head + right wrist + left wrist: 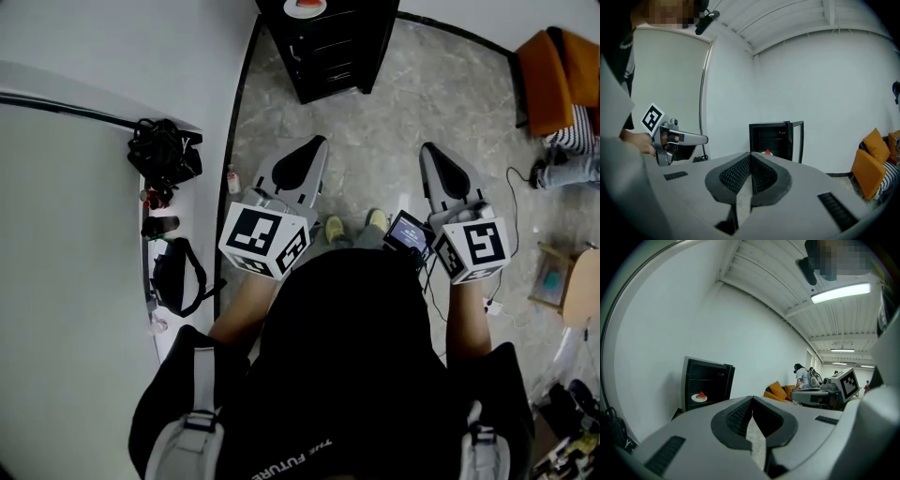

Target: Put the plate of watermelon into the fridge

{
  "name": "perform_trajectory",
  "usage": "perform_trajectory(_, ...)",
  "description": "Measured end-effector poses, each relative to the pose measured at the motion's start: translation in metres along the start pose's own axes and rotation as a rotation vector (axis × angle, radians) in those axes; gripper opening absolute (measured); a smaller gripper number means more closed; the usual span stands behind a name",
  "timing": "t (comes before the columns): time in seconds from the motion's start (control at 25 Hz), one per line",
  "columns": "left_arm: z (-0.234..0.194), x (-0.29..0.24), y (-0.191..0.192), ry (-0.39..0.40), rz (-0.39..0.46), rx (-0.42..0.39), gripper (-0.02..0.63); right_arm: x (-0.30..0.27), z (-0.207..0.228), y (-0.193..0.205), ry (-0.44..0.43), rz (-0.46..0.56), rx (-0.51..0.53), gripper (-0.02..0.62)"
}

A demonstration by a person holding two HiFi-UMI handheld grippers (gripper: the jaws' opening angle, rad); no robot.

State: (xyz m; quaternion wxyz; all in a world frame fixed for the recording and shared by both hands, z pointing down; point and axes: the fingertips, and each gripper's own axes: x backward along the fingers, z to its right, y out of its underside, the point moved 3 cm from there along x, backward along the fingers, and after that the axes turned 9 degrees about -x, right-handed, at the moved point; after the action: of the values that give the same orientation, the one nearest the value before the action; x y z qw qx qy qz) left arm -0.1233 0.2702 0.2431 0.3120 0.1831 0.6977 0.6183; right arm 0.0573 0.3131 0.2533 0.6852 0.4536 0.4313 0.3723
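Note:
A small black fridge (328, 47) stands against the wall ahead of me with its glass door (797, 140) swung open. The white plate of red watermelon (699, 397) rests on a shelf inside it, and its edge shows at the top of the head view as the plate (305, 6). My left gripper (317, 142) and right gripper (427, 148) are held side by side over the stone floor, well short of the fridge. Both point toward it. The left gripper (752, 400) is shut and empty. The right gripper (751, 155) has its jaws meeting at the tip with nothing between them.
A white ledge (159, 309) along the left wall carries black bags (164, 155) and small items. An orange sofa (553, 80) stands at the far right, with a person (572, 169) beside it. Cables and clutter (562, 431) lie on the floor at the right.

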Motion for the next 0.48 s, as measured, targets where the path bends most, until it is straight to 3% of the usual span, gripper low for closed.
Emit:
perform_trajectory(0.28, 0.0069, -0.0104, 0.0003, 0.017, -0.006, -0.034, 0.012, 0.0017, 0.0107, 0.0028, 0.029, 0.005, -0.02, 0.011)
perform_trajectory(0.48, 0.0046, -0.0098, 0.0021, 0.025, 0.004, -0.003, 0.012, 0.002, 0.0065, 0.0037, 0.037, 0.003, -0.022, 0.011)
